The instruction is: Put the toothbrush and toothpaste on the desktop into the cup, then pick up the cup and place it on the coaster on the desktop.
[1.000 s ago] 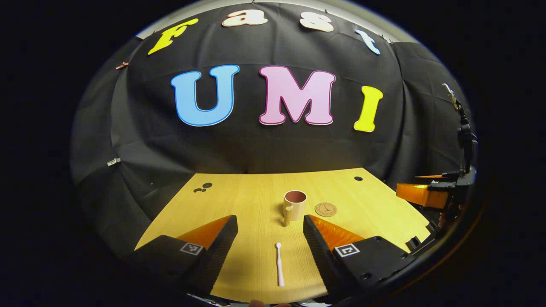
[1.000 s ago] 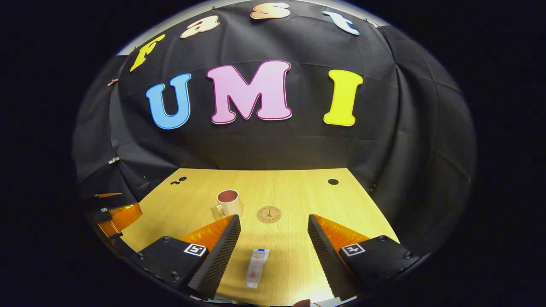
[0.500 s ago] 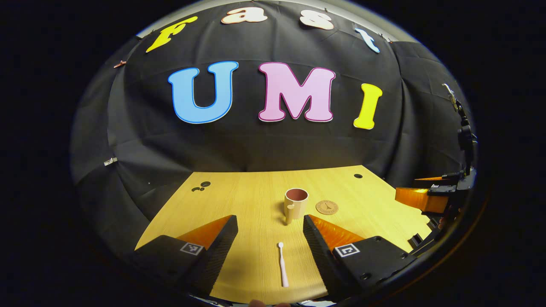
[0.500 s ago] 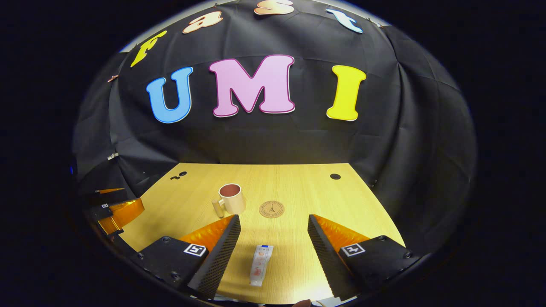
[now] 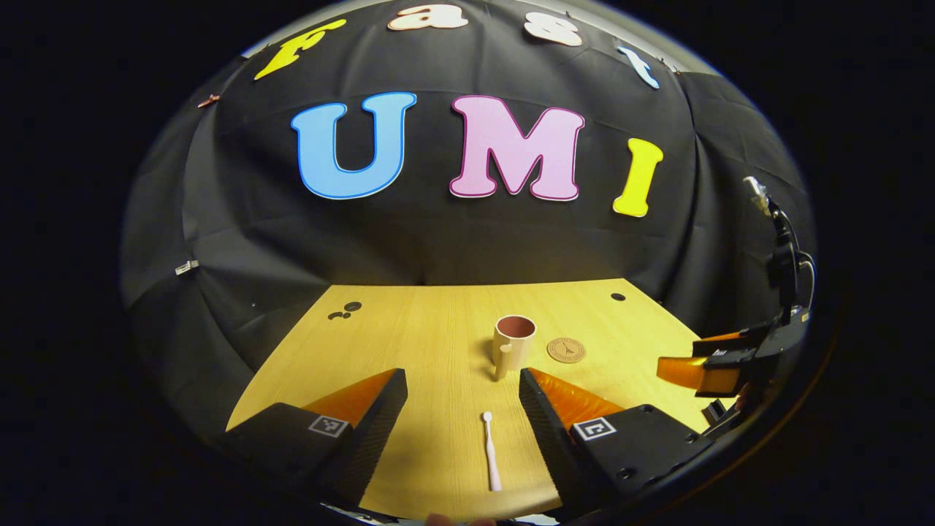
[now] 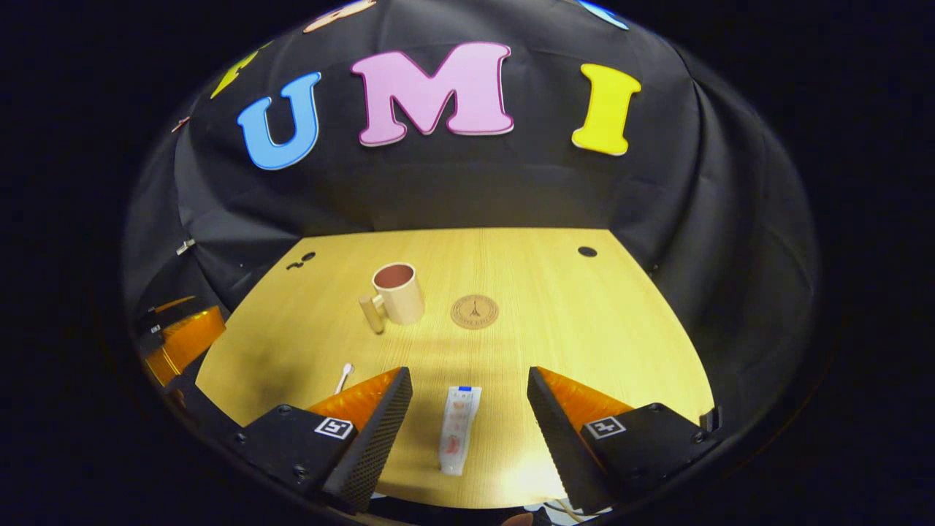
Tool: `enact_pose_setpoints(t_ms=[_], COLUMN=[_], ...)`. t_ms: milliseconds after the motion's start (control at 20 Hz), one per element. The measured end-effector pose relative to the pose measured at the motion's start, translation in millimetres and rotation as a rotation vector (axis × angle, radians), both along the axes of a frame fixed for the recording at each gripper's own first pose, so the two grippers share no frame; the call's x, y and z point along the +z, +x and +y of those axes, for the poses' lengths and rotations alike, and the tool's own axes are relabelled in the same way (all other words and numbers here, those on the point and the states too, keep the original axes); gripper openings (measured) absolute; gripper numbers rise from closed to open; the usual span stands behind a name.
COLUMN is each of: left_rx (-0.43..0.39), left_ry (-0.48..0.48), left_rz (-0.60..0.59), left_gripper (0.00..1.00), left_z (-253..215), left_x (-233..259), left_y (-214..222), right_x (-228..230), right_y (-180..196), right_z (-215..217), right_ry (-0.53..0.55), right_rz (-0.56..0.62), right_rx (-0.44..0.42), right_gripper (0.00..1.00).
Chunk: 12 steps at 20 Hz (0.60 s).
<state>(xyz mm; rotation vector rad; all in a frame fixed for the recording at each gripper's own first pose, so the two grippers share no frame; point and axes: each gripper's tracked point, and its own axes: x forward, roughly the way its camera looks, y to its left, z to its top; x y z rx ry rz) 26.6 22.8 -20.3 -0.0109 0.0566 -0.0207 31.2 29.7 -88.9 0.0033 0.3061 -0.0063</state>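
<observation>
A pale toothbrush (image 5: 491, 453) lies flat on the wooden desktop (image 5: 409, 343), between the fingers of my open left gripper (image 5: 463, 387), head pointing away. A white toothpaste tube (image 6: 457, 429) lies between the fingers of my open right gripper (image 6: 469, 387). The cream cup (image 5: 513, 342) with a reddish inside stands upright mid-table, handle toward me; in the right gripper view the cup (image 6: 397, 294) sits left of the round brown coaster (image 6: 474, 311). The coaster (image 5: 566, 350) lies just right of the cup. The toothbrush head (image 6: 345, 374) peeks out left of my right gripper.
Small dark holes (image 6: 586, 251) mark the desktop (image 6: 584, 329) near its far corners. The other gripper (image 5: 712, 365) hangs at the right edge in the left gripper view, and at the left edge (image 6: 175, 340) in the right gripper view. Black cloth walls close the booth.
The right gripper has risen and tilted down, so the table shows more and the toothpaste sits farther up between its fingers. The left gripper shifted slightly; the toothbrush stays between its fingers.
</observation>
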Motion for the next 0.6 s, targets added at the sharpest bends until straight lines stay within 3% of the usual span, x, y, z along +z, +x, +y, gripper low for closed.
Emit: enact_pose_setpoints(t_ms=[300, 600], left_rx=[-0.006, 0.006], left_ry=[-0.010, -0.015], left_rz=[0.046, 0.098], left_gripper=[0.96, 0.95], left_z=[8, 18], left_x=[-18, -40], left_y=[4, 6], right_x=[-75, -129], right_y=[18, 47], right_z=[17, 15], right_ry=[-0.051, -0.039], right_rz=[0.218, 0.369], right_rx=[0.030, -0.015], right_gripper=[0.98, 0.96])
